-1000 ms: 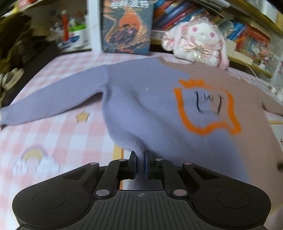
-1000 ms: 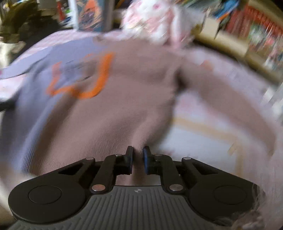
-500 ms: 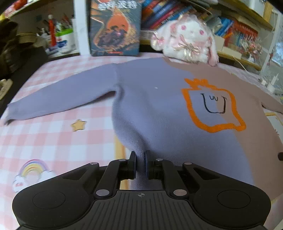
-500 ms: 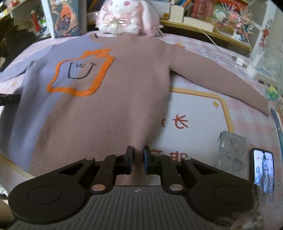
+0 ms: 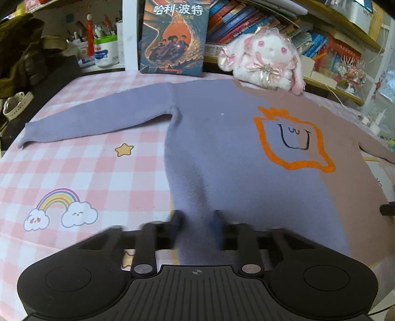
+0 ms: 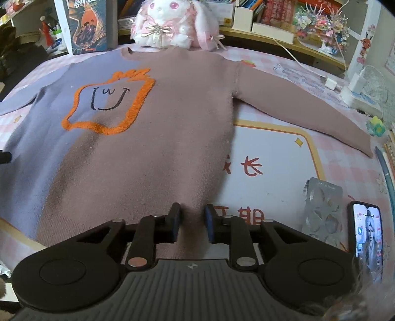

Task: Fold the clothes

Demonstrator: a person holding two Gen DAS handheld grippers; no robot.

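Note:
A two-tone sweater (image 5: 222, 148), lilac on one half and dusty brown on the other, lies face up and spread flat with both sleeves out. It bears an orange outline with a drawn face (image 6: 108, 98). My left gripper (image 5: 197, 222) is at the lilac bottom hem. Its blurred fingers (image 5: 176, 219) stand apart, with a ridge of hem fabric between them. My right gripper (image 6: 192, 219) is at the brown bottom hem (image 6: 192, 242). Its jaws are opening and the hem lies loosely between the blue pads (image 6: 207, 222).
A pink checked tablecloth (image 5: 74, 172) covers the table. A plush rabbit (image 6: 170, 22) and an upright book (image 5: 172, 37) stand behind the collar. On the right lie a phone (image 6: 367, 237), a blister pack (image 6: 323, 210) and a white charger (image 6: 353, 86). Shelves crowd the back.
Both pairs of fingers have spread from a tight pinch on the hem. The sweater has gone from lifted and stretched to lying flat. The left view has slid along the hem.

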